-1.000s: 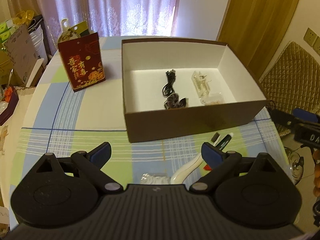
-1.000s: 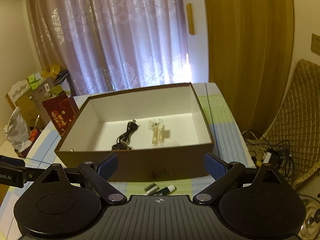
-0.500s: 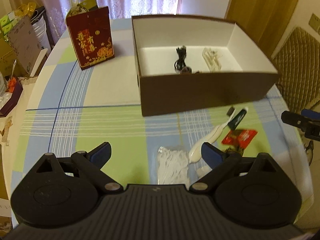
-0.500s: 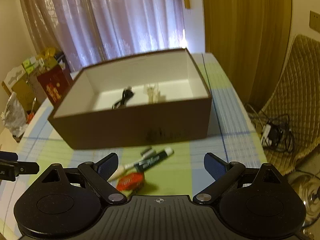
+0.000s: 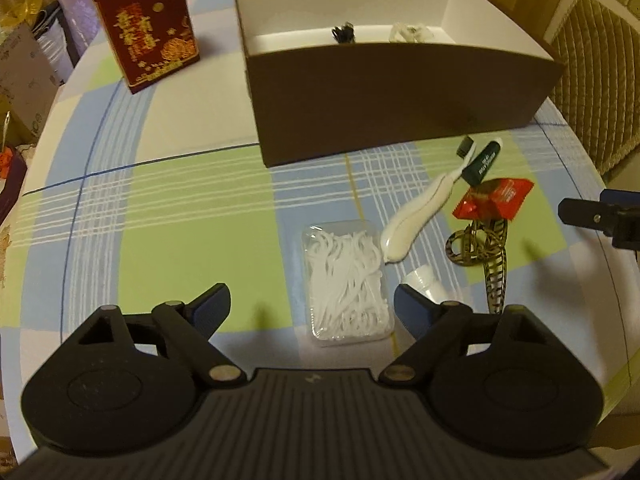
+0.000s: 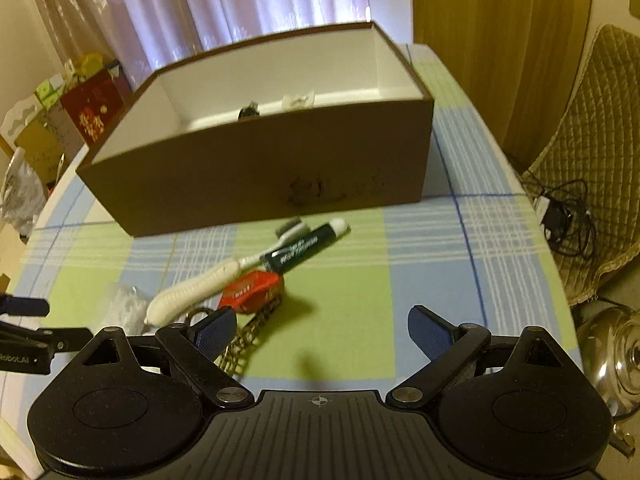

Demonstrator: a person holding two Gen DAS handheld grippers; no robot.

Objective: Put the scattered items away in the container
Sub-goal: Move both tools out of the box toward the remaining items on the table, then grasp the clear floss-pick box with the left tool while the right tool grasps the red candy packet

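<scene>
A brown box (image 5: pixel 400 92) (image 6: pixel 260 176) with a white inside stands on the checked tablecloth; a black cable (image 5: pixel 343 33) and a clear packet (image 5: pixel 412 32) lie in it. In front of it lie a clear case of white floss picks (image 5: pixel 346 280), a white toothbrush (image 5: pixel 420 208) (image 6: pixel 200 290), a dark green tube (image 5: pixel 482 162) (image 6: pixel 306 248), a red wrapper (image 5: pixel 496 198) (image 6: pixel 250 292), a patterned strap (image 5: pixel 486 248) (image 6: pixel 244 340) and a small white bottle (image 5: pixel 424 282). My left gripper (image 5: pixel 312 306) is open just left of the floss case. My right gripper (image 6: pixel 322 330) is open, empty, right of the strap.
A red gift bag (image 5: pixel 146 24) stands left of the box. A quilted chair (image 6: pixel 592 160) and a tangle of cables (image 6: pixel 564 216) sit off the table's right side. Boxes and bags (image 6: pixel 36 136) crowd the far left. Curtains hang behind.
Both grippers pulled back from the box and dropped toward the table. The scattered items in front of the box came into view. Both stayed open.
</scene>
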